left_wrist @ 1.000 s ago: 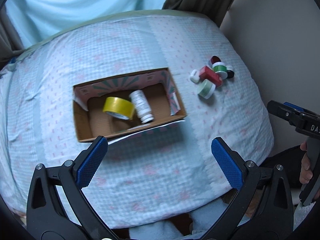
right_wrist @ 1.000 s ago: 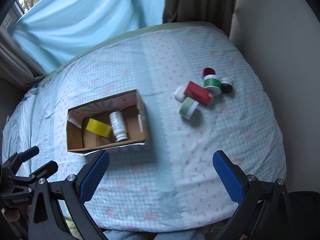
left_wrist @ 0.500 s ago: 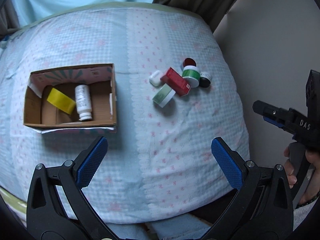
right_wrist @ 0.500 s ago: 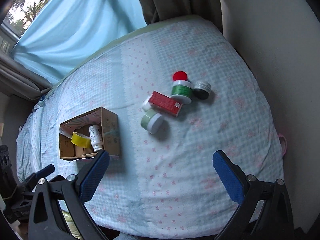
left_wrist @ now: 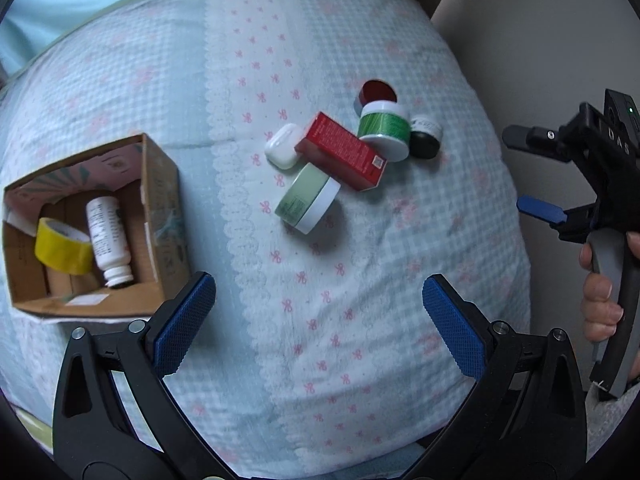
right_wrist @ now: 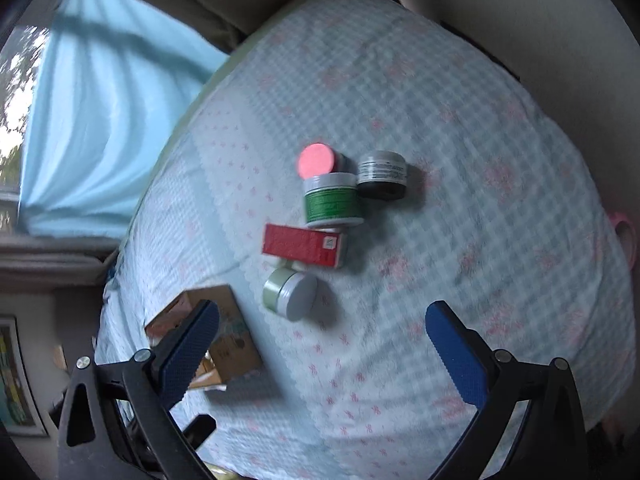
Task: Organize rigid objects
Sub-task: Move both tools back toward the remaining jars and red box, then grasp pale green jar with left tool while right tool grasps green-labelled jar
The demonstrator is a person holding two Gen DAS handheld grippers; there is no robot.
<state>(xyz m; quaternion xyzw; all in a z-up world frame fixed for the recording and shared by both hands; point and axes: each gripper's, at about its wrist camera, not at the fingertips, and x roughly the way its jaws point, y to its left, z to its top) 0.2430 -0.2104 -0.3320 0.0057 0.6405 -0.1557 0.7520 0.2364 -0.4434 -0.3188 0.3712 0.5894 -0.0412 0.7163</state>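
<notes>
A cardboard box (left_wrist: 160, 184) at the left holds a yellow tape roll (left_wrist: 60, 246) and a white bottle (left_wrist: 106, 236). To its right lies a cluster: a pale green jar (left_wrist: 307, 200) on its side, a red carton (left_wrist: 340, 152), a white case (left_wrist: 284, 146), a green jar (left_wrist: 384, 124), a red-lidded jar (left_wrist: 376, 92) and a black jar (left_wrist: 426, 140). My left gripper (left_wrist: 320, 316) is open and empty, above the cloth near the box. My right gripper (right_wrist: 322, 346) is open and empty, short of the pale green jar (right_wrist: 290, 294); it also shows at the right edge of the left wrist view (left_wrist: 540, 208).
The objects lie on a table under a light blue checked cloth (left_wrist: 360, 300) with pink bows. A beige wall (left_wrist: 540, 40) stands to the right, and a blue curtain (right_wrist: 92, 120) hangs at the far side. The cardboard box (right_wrist: 224, 332) sits behind my right gripper's left finger.
Both grippers have swung right and closer to the cluster of jars; the box has shifted to the left in both views. Both stay open and empty.
</notes>
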